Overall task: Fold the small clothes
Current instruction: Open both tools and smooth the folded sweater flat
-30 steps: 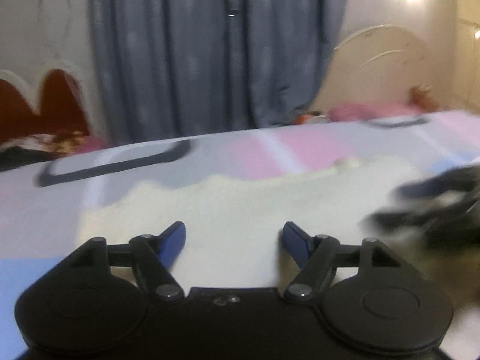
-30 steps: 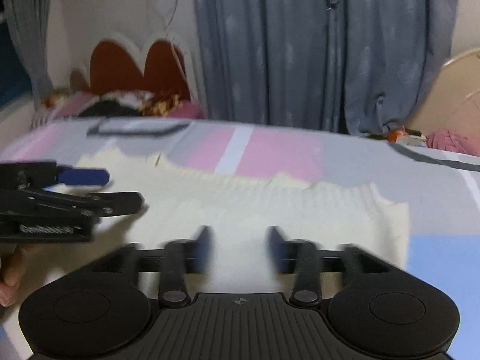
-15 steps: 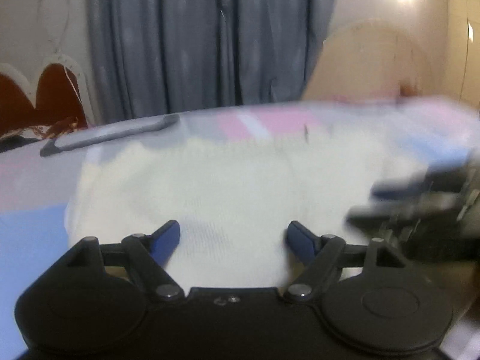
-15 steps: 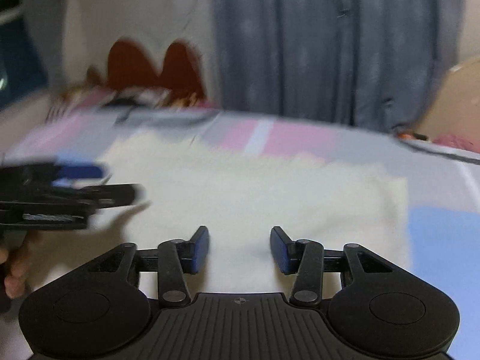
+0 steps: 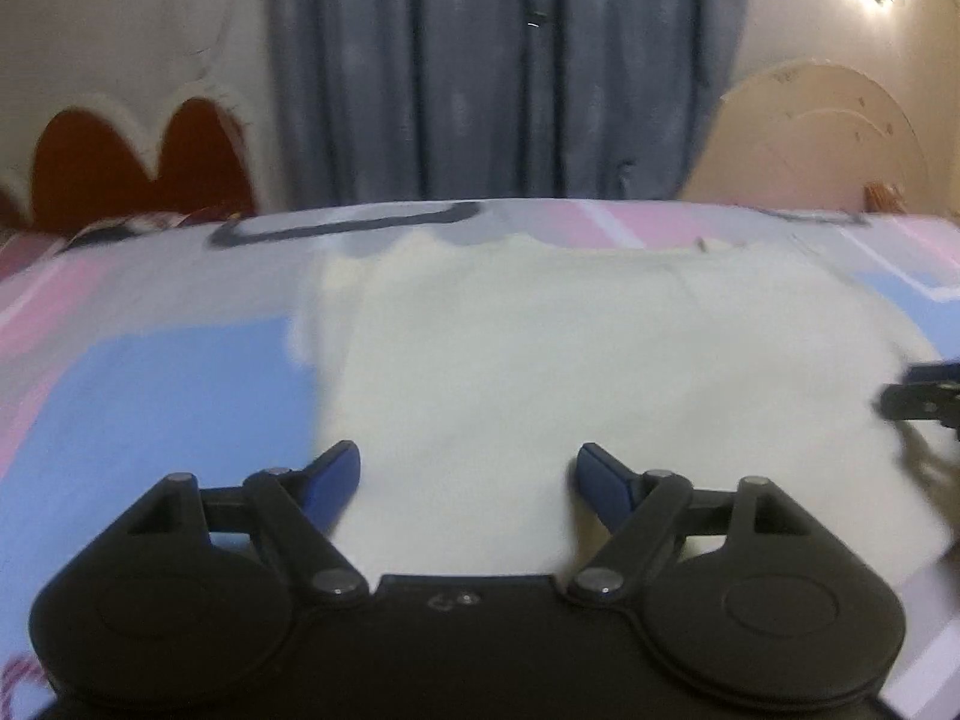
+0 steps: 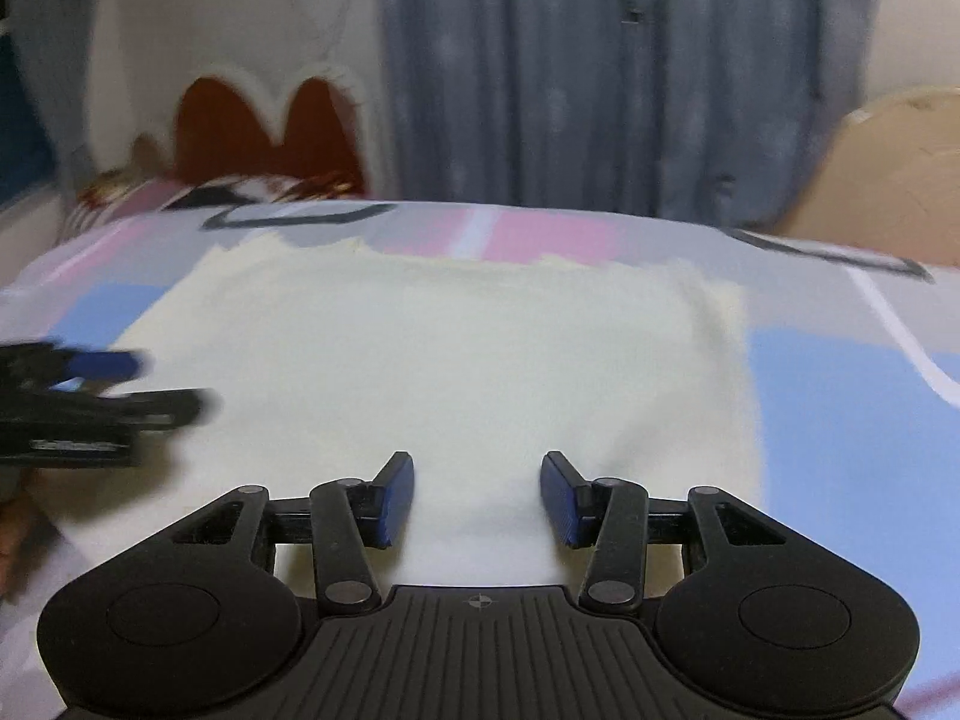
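A cream-coloured small garment (image 5: 600,372) lies flat on the bed, and it also shows in the right wrist view (image 6: 432,360). My left gripper (image 5: 468,477) is open and empty, over the garment's near left edge. My right gripper (image 6: 477,495) is open and empty, over the garment's near right part. The right gripper's tip shows blurred at the right edge of the left wrist view (image 5: 924,396). The left gripper shows blurred at the left of the right wrist view (image 6: 90,402).
The bed sheet (image 5: 150,396) has pink, blue and grey patches. A grey-blue curtain (image 5: 504,72) hangs behind the bed. A red scalloped headboard (image 5: 138,162) stands at the back left and a cream headboard (image 5: 822,138) at the back right.
Both grippers have drawn back toward the near edge of the garment and apart from each other. Both stay open. The garment now lies flatter and squarer.
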Available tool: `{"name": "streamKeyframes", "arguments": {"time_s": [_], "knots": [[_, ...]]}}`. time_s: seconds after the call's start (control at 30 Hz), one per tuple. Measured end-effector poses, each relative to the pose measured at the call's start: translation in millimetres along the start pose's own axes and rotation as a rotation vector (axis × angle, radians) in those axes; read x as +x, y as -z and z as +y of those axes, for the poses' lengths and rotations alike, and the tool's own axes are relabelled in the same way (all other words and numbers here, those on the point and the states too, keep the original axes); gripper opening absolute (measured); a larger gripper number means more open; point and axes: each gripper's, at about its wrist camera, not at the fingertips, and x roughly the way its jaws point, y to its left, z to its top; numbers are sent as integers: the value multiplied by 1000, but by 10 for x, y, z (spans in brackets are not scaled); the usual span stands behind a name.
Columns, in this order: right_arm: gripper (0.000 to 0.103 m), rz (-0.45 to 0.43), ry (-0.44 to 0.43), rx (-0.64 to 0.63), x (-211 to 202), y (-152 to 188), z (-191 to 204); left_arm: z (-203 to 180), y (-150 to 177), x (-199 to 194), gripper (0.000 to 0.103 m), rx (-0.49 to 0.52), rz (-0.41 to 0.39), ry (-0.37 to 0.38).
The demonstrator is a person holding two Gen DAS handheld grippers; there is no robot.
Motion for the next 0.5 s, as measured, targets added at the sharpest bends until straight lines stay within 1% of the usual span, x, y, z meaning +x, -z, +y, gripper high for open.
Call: {"name": "streamKeyframes", "arguments": {"time_s": [0.03,0.07,0.13,0.17,0.23,0.27,0.3,0.33,0.37,0.43,0.5], "knots": [[46,-12,7,20,-97,30,-43,28,9,-80,77,-22,-23,10],[46,-31,-9,39,-175,39,-38,16,-5,-159,78,-50,-56,47],[46,-58,-67,56,-286,58,111,-124,0,-279,80,-65,-84,103],[46,-62,-94,48,-316,82,218,-259,2,-311,80,-47,-77,124],[46,-48,-143,16,-336,147,456,-464,39,-295,79,-5,-35,125],[46,-27,-147,1,-318,202,561,-547,64,-240,78,17,-3,116],[46,-3,-136,-8,-284,250,625,-575,106,-212,74,24,24,98],[46,13,-111,-17,-267,306,656,-561,161,-220,75,23,30,89],[46,0,-100,-33,-303,350,664,-530,205,-245,75,24,22,91],[46,-1,-69,-61,-392,393,634,-428,268,-323,77,19,21,66],[46,-2,-14,-48,-436,431,523,-250,312,-399,77,-22,22,39]]}}
